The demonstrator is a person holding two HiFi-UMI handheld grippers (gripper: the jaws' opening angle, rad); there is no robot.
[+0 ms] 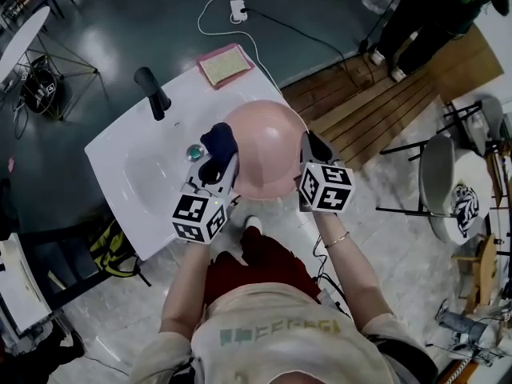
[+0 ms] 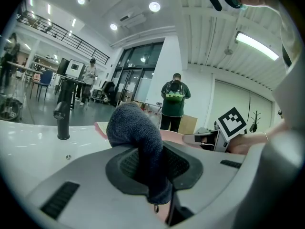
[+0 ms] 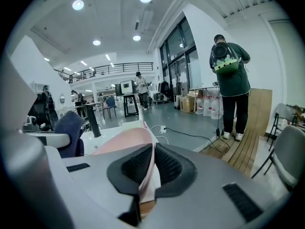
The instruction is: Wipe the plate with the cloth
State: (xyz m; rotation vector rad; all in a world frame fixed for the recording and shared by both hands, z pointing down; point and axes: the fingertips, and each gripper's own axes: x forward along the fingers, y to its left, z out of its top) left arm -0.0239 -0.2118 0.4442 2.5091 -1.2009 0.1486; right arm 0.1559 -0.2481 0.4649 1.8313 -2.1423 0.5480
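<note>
While the right gripper [image 3: 151, 166] is clamped on the plate [image 1: 268, 146] rim over the bench [image 1: 120, 150], the left gripper [image 2: 155, 168] pinches the cloth [image 2: 136, 128]. Plate lies just to left gripper's right, cloth approx. touching it, so wipe prob. goes rightward w/ left.
</note>
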